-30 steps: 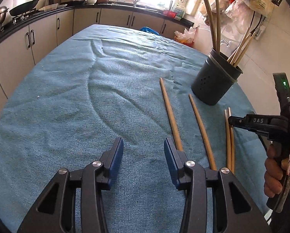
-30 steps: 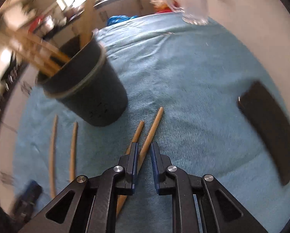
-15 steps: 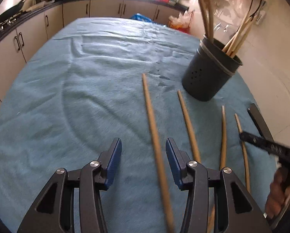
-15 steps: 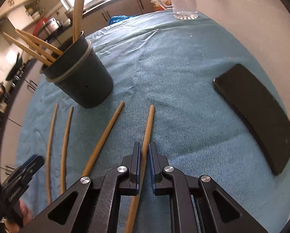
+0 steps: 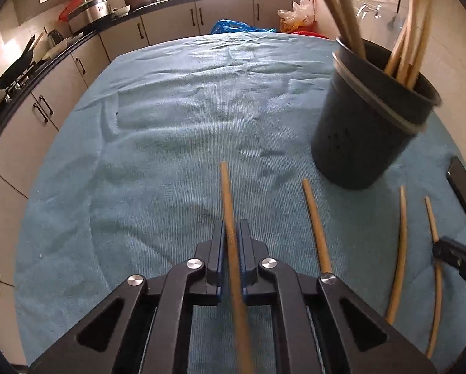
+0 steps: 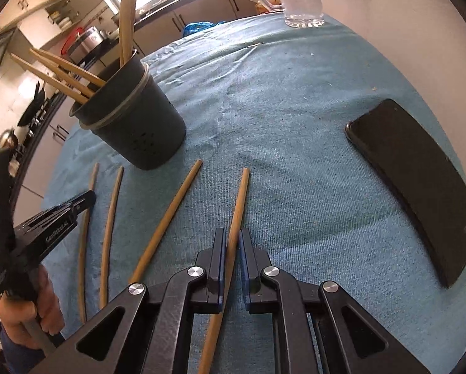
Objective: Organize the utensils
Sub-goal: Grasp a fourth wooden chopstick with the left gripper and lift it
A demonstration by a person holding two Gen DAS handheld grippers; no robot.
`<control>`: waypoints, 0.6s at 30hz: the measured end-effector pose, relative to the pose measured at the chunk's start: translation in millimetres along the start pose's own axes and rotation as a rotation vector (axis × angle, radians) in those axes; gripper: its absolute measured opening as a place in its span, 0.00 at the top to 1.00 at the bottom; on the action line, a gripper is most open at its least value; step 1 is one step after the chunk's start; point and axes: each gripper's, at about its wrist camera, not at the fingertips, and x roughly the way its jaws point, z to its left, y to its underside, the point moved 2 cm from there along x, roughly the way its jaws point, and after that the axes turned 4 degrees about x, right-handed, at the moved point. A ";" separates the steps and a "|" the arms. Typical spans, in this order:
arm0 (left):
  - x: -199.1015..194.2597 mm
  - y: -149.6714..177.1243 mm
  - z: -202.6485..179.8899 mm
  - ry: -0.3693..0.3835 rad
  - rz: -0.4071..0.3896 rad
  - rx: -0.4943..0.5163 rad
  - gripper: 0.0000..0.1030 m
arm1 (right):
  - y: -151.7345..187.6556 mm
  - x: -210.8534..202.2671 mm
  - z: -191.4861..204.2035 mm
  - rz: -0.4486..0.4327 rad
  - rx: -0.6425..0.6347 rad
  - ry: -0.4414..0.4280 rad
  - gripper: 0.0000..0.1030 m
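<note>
My left gripper (image 5: 232, 237) is shut on a long wooden chopstick (image 5: 226, 193) on the blue cloth. My right gripper (image 6: 232, 246) is shut on another wooden chopstick (image 6: 240, 199) that points away across the cloth. A dark utensil holder (image 5: 367, 131) with several chopsticks standing in it is at the far right in the left wrist view; it also shows in the right wrist view (image 6: 139, 131). Loose chopsticks lie beside it: one (image 5: 315, 224) next to my left gripper, two thin ones (image 5: 399, 258) further right. The left gripper shows at the left of the right wrist view (image 6: 86, 199).
A black phone (image 6: 416, 187) lies on the cloth at the right. A glass mug (image 6: 298, 0) stands at the table's far edge. Kitchen cabinets and a counter with pots (image 5: 92, 9) run behind the blue-covered table (image 5: 170, 118).
My left gripper moved forward over the leftmost chopstick and shut on it. The right gripper kept its chopstick and drew back a little from the holder.
</note>
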 end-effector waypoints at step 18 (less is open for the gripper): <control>-105.6 23.1 33.7 0.205 -0.222 -0.120 0.94 | 2.9 -50.7 26.6 -0.140 -0.013 -0.084 0.93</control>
